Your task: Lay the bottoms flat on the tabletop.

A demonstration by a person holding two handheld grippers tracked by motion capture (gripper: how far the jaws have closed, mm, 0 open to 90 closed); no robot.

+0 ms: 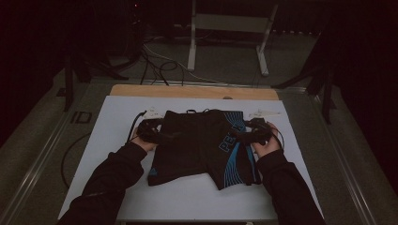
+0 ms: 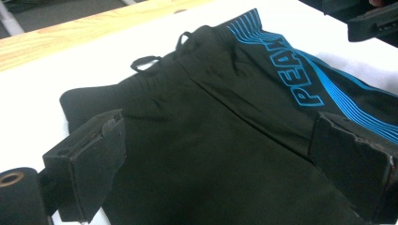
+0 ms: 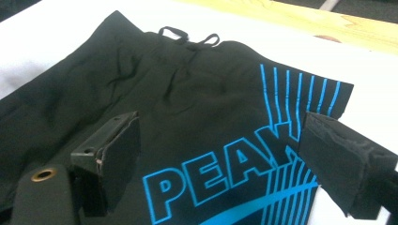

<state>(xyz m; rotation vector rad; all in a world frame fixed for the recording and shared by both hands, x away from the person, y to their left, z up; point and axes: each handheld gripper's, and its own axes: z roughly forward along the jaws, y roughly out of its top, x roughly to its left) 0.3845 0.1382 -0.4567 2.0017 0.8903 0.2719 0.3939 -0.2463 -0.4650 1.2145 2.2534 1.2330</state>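
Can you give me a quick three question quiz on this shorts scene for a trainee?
1. True or false: the black shorts lie flat on the white board.
2. What colour is the lettering on the shorts?
3. How do the jaws of the left gripper and right gripper stand: A open, B shut on the drawstring?

Key: 1 true. 2 blue. 3 A, both stand open over the fabric.

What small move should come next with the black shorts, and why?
Probably lower both tongs and close them on the side edges of the shorts. The shorts lie flat on the white board; the left tongs and right tongs hover open above the cloth, gripping nothing.
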